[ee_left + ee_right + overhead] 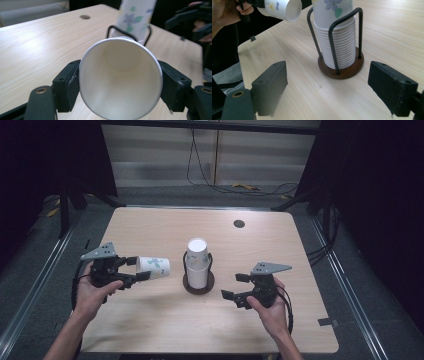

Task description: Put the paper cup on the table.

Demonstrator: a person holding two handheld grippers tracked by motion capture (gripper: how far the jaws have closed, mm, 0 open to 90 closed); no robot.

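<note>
Cup (154,267), paper with a floral print, lies on its side in the air, clamped near its rim in the left gripper (131,269), just left of the stack (197,262). We note the stack stands upside down in a wire holder (198,281) mid-table (150,227). We find the right gripper (235,286) near the holder's right side, jaws apart with nothing between them, facing the holder.

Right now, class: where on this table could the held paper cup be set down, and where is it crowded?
Bare wood lies between the cup stack and the table's far edge, and along the near edge. The middle is crowded: the left gripper holds the cup beside the stack, with the open right gripper on the other side.
</note>
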